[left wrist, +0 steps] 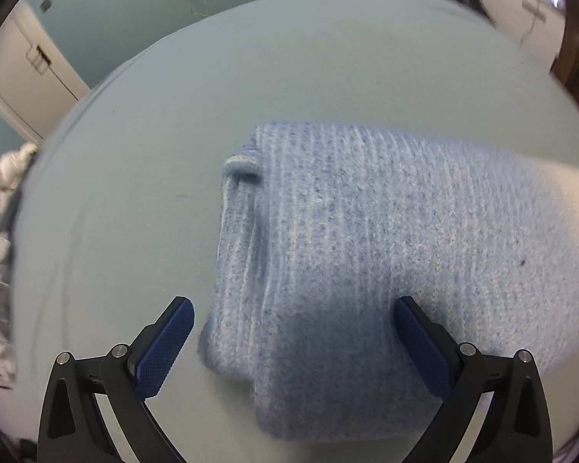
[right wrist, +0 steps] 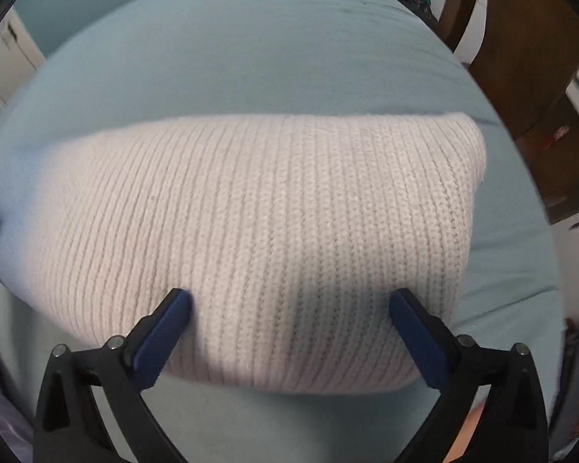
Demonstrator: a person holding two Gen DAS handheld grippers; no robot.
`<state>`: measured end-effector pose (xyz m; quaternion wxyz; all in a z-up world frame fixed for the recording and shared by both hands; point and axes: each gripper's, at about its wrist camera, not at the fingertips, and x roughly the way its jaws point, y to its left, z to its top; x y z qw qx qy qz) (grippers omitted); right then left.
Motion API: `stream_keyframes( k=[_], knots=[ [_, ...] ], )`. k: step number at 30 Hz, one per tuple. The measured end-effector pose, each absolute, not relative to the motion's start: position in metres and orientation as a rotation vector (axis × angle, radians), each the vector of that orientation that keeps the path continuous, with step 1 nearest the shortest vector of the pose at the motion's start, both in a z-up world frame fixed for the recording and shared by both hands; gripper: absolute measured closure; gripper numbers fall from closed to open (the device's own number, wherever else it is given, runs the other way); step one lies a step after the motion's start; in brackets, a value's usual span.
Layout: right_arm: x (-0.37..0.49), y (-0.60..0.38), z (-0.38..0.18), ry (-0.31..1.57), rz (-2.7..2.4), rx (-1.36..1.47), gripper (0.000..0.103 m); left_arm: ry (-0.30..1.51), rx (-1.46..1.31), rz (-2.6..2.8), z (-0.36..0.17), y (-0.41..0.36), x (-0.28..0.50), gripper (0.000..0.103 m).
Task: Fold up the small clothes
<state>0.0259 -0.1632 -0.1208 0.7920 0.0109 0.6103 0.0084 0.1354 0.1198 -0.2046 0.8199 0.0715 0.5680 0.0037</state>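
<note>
Two tongs spread wide, left tongs (left wrist: 294,322), right tongs (right wrist: 290,310), folded knit (right wrist: 251,231), pale blue sheet (right wrist: 251,58), wooden furniture (right wrist: 529,58)

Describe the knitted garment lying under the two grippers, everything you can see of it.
The knitted garment is a thick ribbed knit, blue-flecked at the end in the left wrist view and cream-white at the end in the right wrist view. It lies folded flat in a broad band on the pale blue cloth-covered surface, layered edges and a small loop showing at its blue end. Both the left gripper and right gripper have their jaws wide apart above it; contact cannot be told.
</note>
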Motion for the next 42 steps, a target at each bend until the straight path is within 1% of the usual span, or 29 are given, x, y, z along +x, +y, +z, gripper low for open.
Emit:
stream_keyframes(
  k=[4,8,12,16,18,22,26,27,29,31,35,37,41,42],
  knots=[
    [0.034,-0.178,-0.114,1.336,0.018,0.046,0.001,1.266,0.106,0.037,-0.197,0.128,0.145,0.0],
    [0.009,-0.194,-0.09,1.243,-0.013,0.179,0.001,1.184,0.215,0.086,-0.17,0.116,0.15,0.0],
    [-0.005,-0.216,-0.093,1.262,-0.081,0.254,0.001,1.121,0.227,0.008,-0.147,0.079,0.148,0.0],
    [-0.002,-0.233,-0.087,1.242,-0.161,0.357,0.001,1.129,0.223,-0.116,-0.139,0.025,0.144,0.0],
    [-0.001,-0.243,-0.084,1.221,-0.187,0.411,0.001,1.138,0.222,-0.165,-0.141,-0.005,0.146,0.0],
    [-0.005,-0.25,-0.084,1.199,-0.185,0.422,0.001,1.142,0.203,-0.227,-0.155,-0.054,0.155,0.0],
    [-0.009,-0.242,-0.086,1.21,-0.161,0.394,0.001,1.238,0.224,-0.22,-0.201,-0.082,0.165,0.0],
    [-0.009,-0.241,-0.086,1.207,-0.149,0.389,0.001,1.222,0.239,-0.199,-0.212,-0.083,0.163,0.0],
    [-0.018,-0.23,-0.081,1.207,-0.141,0.387,0.001,1.135,0.253,-0.189,-0.216,-0.084,0.159,0.0],
    [-0.019,-0.228,-0.084,1.216,-0.136,0.385,0.001,1.094,0.28,-0.194,-0.22,-0.084,0.153,0.0],
    [-0.026,-0.222,-0.095,1.278,-0.115,0.424,0.001,1.142,0.259,-0.239,-0.21,-0.074,0.164,0.0],
    [-0.027,-0.227,-0.109,1.353,-0.052,0.525,0.001,1.162,0.237,-0.259,-0.203,-0.06,0.149,0.0],
    [-0.041,-0.245,-0.11,1.363,0.017,0.74,0.001,1.185,0.237,-0.241,-0.185,-0.016,0.154,0.0],
    [-0.042,-0.248,-0.11,1.363,0.035,0.769,0.001,1.197,0.241,-0.229,-0.168,-0.019,0.143,0.0]
  ],
)
